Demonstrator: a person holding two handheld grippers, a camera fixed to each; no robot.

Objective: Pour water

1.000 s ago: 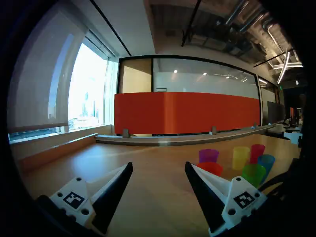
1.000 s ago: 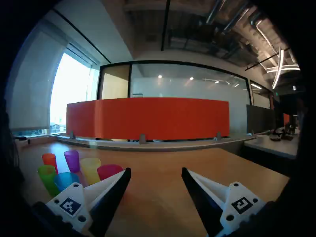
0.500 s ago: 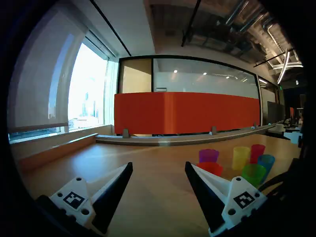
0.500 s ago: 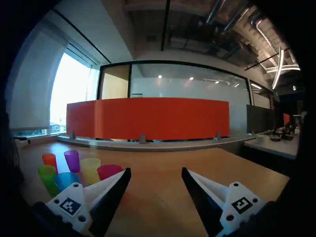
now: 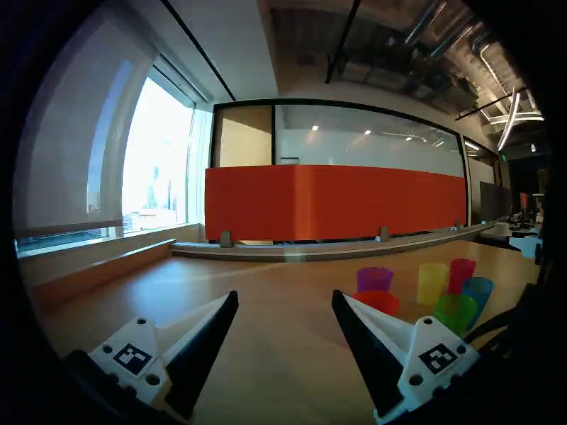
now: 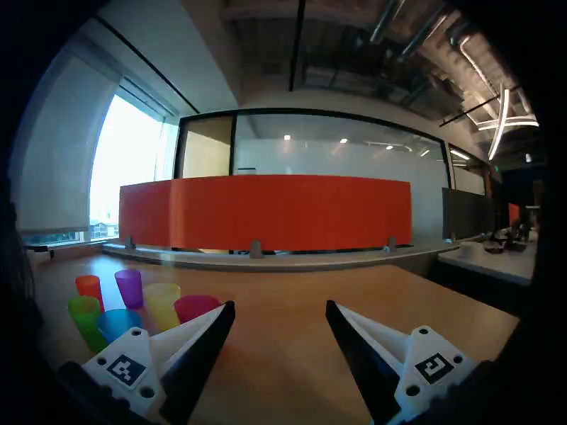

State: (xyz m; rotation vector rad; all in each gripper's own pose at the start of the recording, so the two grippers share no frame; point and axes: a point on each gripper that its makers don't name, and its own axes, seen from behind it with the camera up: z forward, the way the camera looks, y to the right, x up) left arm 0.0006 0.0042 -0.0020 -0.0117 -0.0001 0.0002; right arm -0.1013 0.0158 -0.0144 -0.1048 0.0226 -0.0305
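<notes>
Several translucent plastic cups stand grouped on a wooden table [image 5: 283, 333]. In the left gripper view they sit to the right: an orange cup [image 5: 377, 301] behind the right finger, a purple cup [image 5: 374, 278], a yellow cup [image 5: 431, 282], a red-pink cup [image 5: 461, 273], a blue cup [image 5: 478, 291] and a green cup [image 5: 454, 312]. In the right gripper view the same group is at the left: orange [image 6: 88, 287], purple [image 6: 129, 286], yellow [image 6: 162, 303], pink [image 6: 195, 307], green [image 6: 85, 314], blue [image 6: 118, 324]. My left gripper [image 5: 284, 301] and right gripper [image 6: 278, 310] are open, low over the table, holding nothing.
An orange divider panel [image 5: 333, 202] runs along the table's far edge, with a glass wall behind it. A bright window [image 5: 152, 163] and a sill are at the left. Another desk [image 6: 489, 258] with objects stands at the far right.
</notes>
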